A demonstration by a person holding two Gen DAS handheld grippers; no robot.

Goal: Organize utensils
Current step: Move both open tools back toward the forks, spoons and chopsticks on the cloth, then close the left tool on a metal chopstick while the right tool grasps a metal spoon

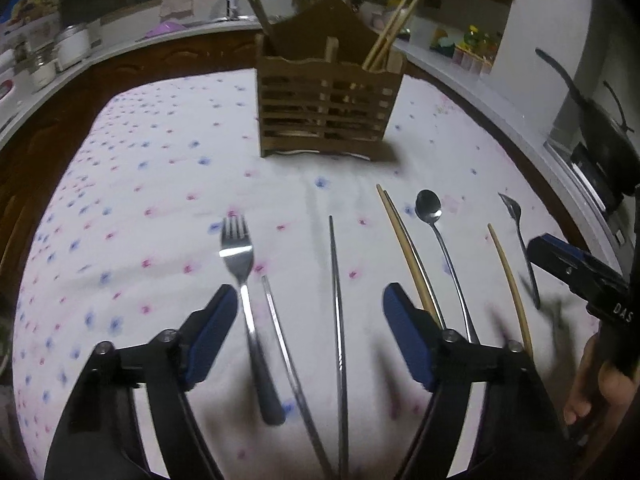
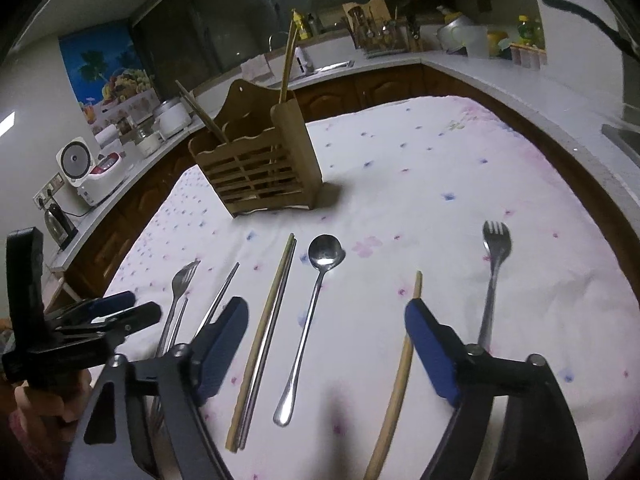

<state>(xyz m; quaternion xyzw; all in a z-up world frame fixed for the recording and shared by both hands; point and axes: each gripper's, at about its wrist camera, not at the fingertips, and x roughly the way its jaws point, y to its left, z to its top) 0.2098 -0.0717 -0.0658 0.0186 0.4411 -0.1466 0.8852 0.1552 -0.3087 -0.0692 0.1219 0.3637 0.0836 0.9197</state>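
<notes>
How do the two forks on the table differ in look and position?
The left fork lies at the left end of the row, beside a steel chopstick; the right fork lies at the right end, just beyond a lone wooden chopstick. In the left wrist view the left fork has long tines and a dark handle end; the right fork has a rounder head with short tines. Both are shiny metal, flat on the floral cloth, heads toward the wooden holder.

On the tablecloth (image 1: 168,168) before me the utensils lie in a row: from my left, a fork (image 1: 240,264), two metal chopsticks (image 1: 336,300), a pair of chopsticks (image 2: 264,336), a spoon (image 2: 316,300), one wooden chopstick (image 2: 400,368), another fork (image 2: 494,264). Behind them stands the wooden holder (image 1: 328,108) with chopsticks in it.
</notes>
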